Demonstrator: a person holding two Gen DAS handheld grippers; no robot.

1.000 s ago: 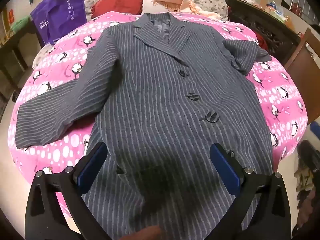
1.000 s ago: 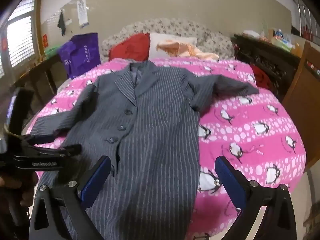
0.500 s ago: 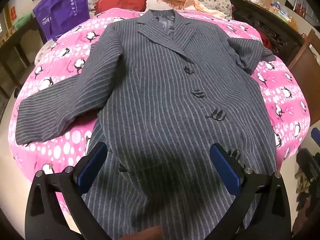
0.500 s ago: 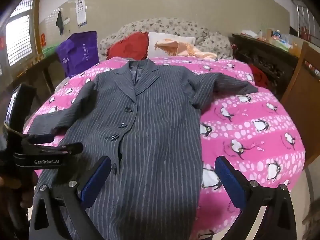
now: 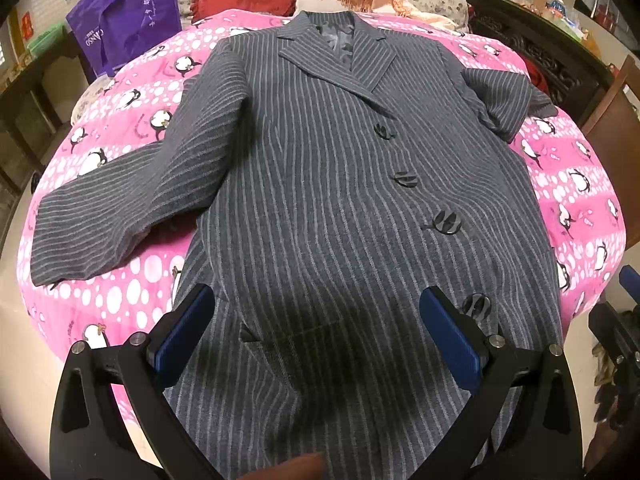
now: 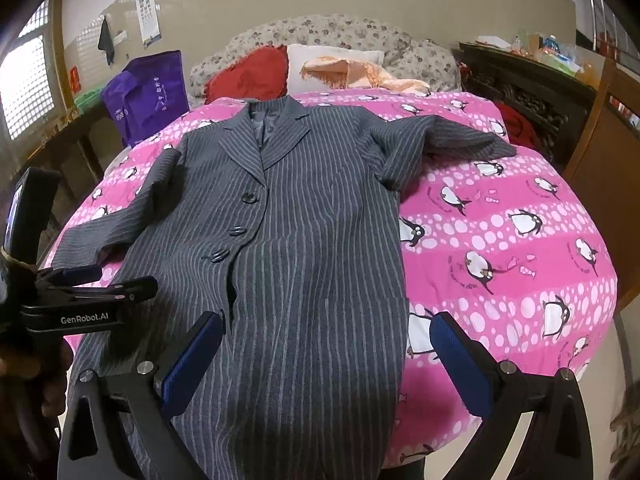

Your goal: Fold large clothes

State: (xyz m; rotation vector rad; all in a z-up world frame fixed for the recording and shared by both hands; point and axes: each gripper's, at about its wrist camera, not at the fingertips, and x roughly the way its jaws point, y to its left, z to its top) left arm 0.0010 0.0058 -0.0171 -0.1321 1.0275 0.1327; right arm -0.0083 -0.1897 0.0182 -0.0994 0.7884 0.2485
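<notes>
A long grey pinstriped coat (image 5: pixel 320 184) (image 6: pixel 304 248) lies face up and buttoned on a pink penguin-print bedspread (image 5: pixel 132 96) (image 6: pixel 500 240), collar toward the pillows. One sleeve stretches out to the left; the other is bent near the right shoulder. My left gripper (image 5: pixel 316 332) hangs open over the coat's lower front, nothing between its blue pads. My right gripper (image 6: pixel 326 356) is open above the coat's right lower edge and hem. In the right wrist view the left gripper (image 6: pixel 86 284) shows at the left, held by a hand.
A purple bag (image 5: pixel 124 24) stands at the bed's far left. Red and white pillows (image 6: pixel 256 72) and a peach cloth (image 6: pixel 360 72) lie at the head. Dark carved furniture (image 6: pixel 528 92) and a wooden chair (image 5: pixel 616 108) stand to the right.
Both grippers have moved closer to the bed and slightly lower; the coat fills more of each view. The coat itself has not moved, and both stay open.
</notes>
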